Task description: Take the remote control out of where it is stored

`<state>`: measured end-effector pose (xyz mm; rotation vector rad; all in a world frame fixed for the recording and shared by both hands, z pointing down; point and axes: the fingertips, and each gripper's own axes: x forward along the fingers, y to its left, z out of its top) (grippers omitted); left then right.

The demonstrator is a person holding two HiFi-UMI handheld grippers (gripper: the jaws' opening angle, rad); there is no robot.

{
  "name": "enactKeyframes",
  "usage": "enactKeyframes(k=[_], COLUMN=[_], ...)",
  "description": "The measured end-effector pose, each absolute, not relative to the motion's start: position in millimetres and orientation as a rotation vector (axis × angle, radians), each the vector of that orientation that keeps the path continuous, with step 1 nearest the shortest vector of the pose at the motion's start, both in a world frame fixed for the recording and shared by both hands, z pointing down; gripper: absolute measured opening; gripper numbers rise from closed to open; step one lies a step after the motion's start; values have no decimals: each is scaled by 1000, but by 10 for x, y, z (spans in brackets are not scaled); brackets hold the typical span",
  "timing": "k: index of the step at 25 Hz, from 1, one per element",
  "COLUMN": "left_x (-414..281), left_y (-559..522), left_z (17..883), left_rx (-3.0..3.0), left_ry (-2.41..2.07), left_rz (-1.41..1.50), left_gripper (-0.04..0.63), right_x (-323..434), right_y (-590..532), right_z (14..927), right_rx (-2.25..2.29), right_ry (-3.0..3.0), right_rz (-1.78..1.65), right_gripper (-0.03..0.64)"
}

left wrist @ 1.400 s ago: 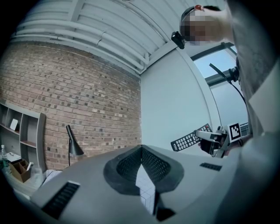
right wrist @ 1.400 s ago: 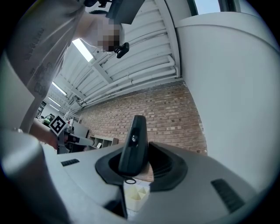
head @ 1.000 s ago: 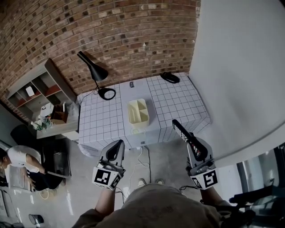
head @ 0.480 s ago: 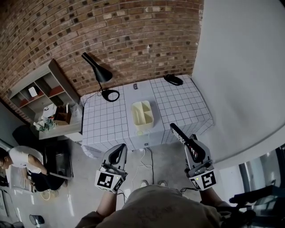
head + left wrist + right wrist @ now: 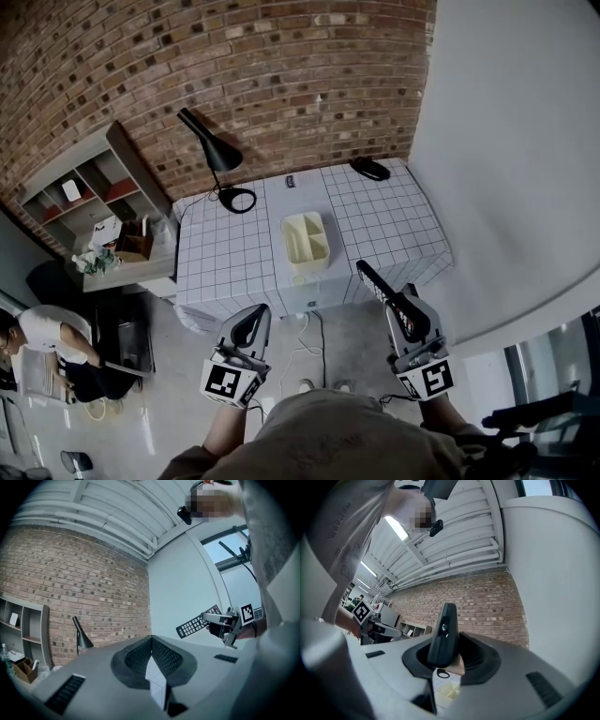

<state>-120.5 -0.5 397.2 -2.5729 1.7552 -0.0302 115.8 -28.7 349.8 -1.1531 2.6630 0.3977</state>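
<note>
R gripper (image 5: 410, 321) is clamped on the rear end of the black remote control (image 5: 380, 286); button end sticks out fwd and up past the jaws. L gripper (image 5: 248, 326) has jaws together, nothing in them (idle beside R).

Vs. a sec ago, both grippers sit slightly further back from the white tiled table (image 5: 375, 220), grip unchanged.

Remote is well apart from the yellow divided tray (image 5: 286, 246), so removal looks done.
</note>
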Motion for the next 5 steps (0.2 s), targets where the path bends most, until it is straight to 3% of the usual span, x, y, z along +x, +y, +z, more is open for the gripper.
enactKeyframes(k=[5], left_x=[-1189], left_y=[-31], left_z=[3901], left_rx=[-2603], left_ry=[1708], left_rz=[83], left_gripper=[5], right_x=[1085], right_y=[-327], right_z=[3543], right_rx=[-1157], right_ry=[2670], right_rz=[390], right_gripper=[97])
